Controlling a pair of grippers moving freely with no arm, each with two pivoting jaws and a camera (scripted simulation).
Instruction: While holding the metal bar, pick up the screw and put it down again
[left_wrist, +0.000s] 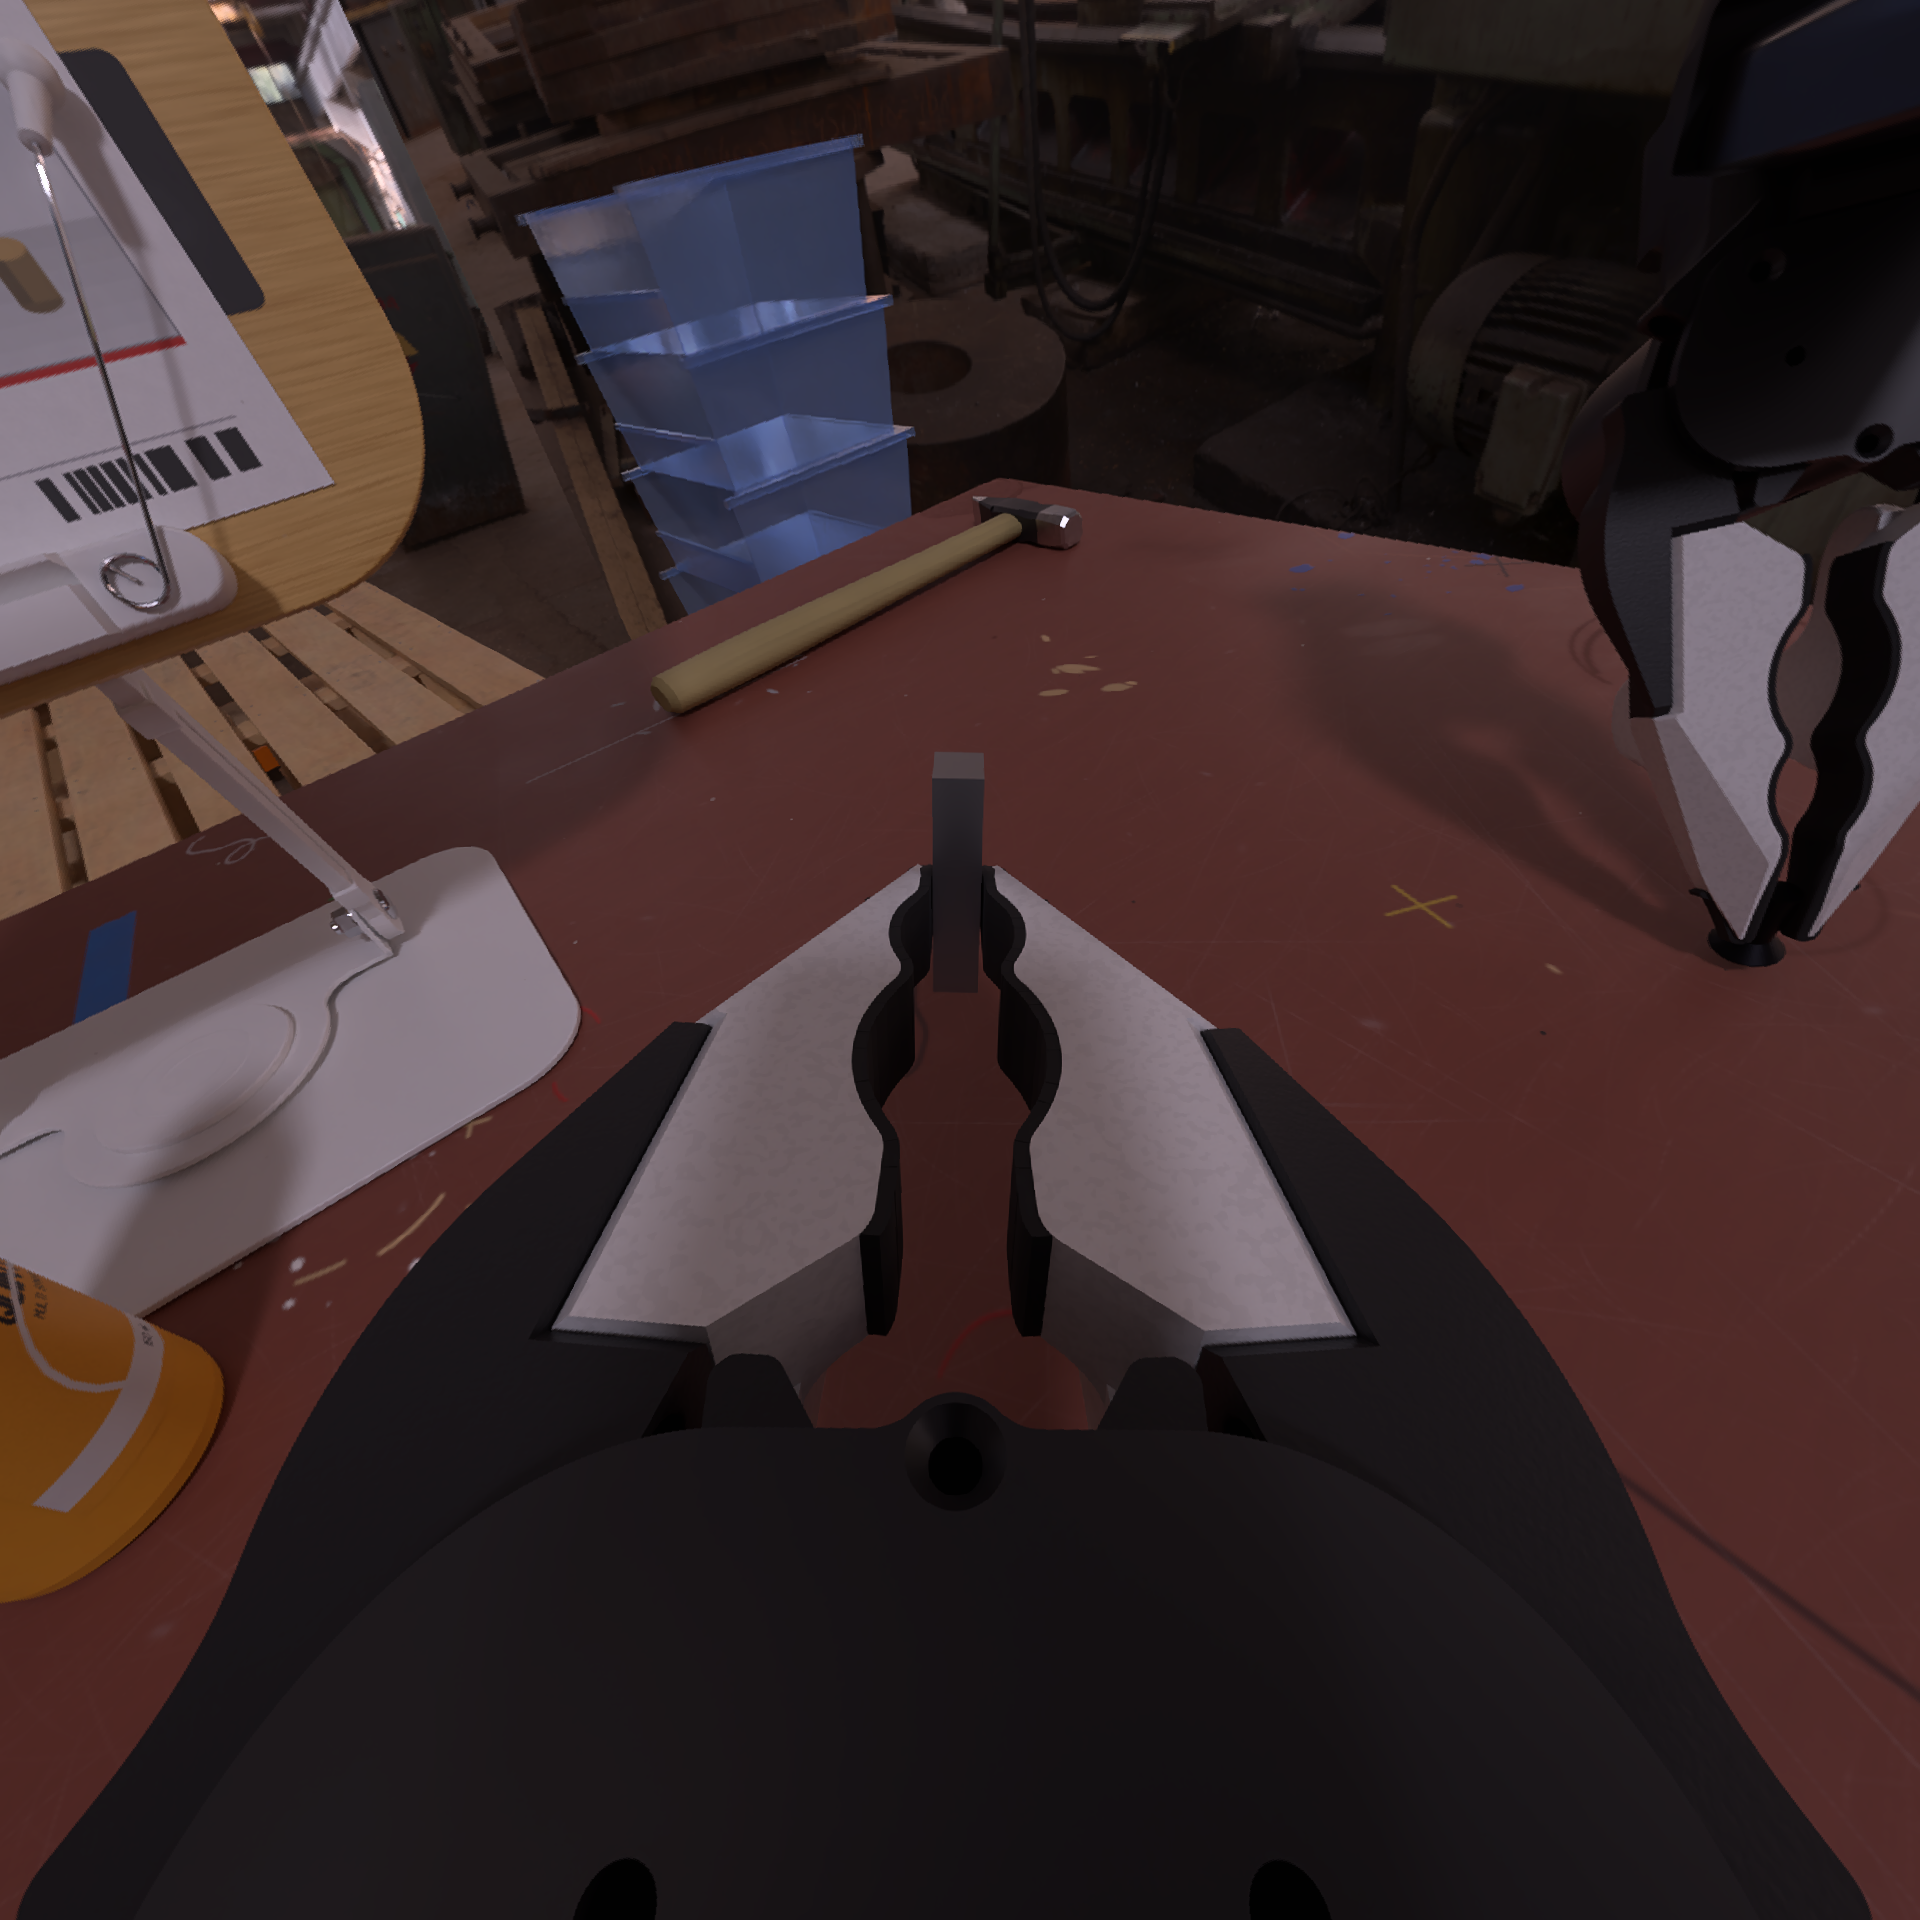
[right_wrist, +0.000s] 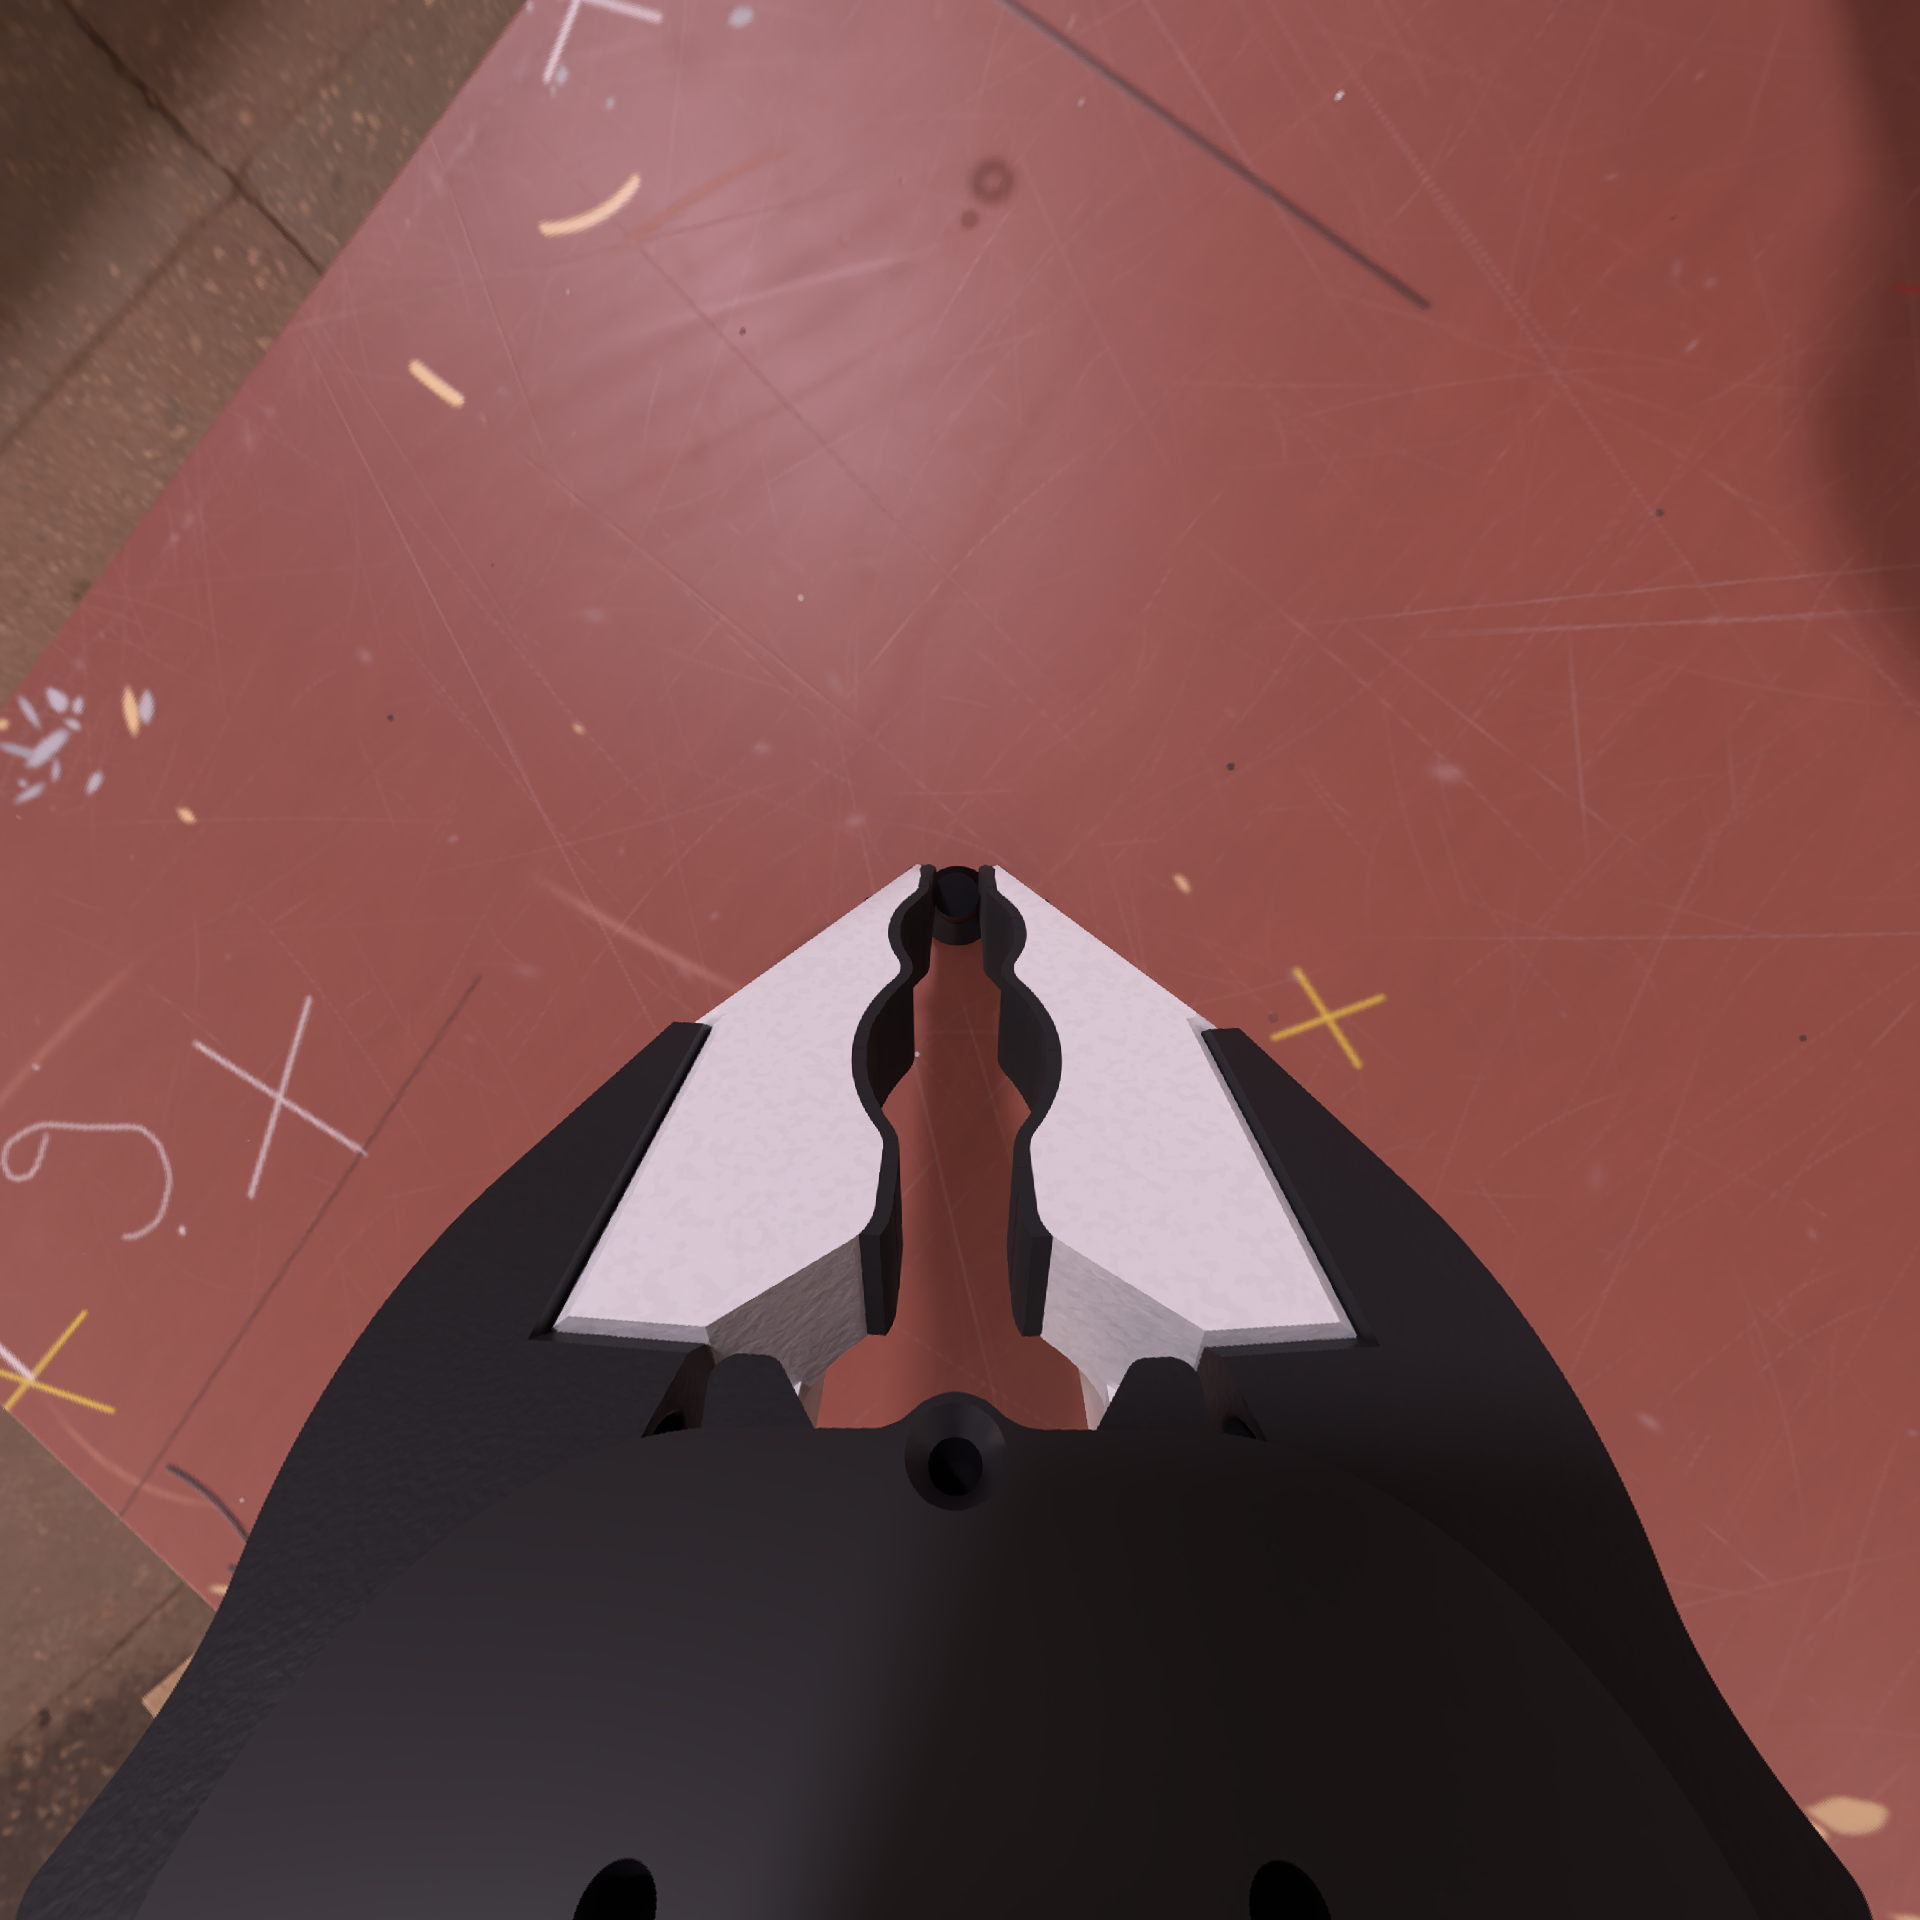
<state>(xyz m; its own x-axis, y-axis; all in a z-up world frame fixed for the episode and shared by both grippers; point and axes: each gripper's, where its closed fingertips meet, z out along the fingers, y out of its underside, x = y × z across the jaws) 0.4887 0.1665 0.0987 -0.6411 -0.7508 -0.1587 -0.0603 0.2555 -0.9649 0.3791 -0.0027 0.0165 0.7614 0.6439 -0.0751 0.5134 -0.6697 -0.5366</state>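
Observation:
My left gripper is shut on a dark grey metal bar. The bar stands upright between the fingertips and sticks out above them, over the red-brown table. My right gripper points straight down at the table, its tips closed around a small black screw. In the left wrist view the right gripper stands at the far right. There the screw shows under its tips, its lower end at the table surface.
A hammer with a wooden handle lies at the far side of the table. Stacked blue bins stand behind it. A white stand base carries a tilted wooden board at left. An orange object lies at the lower left.

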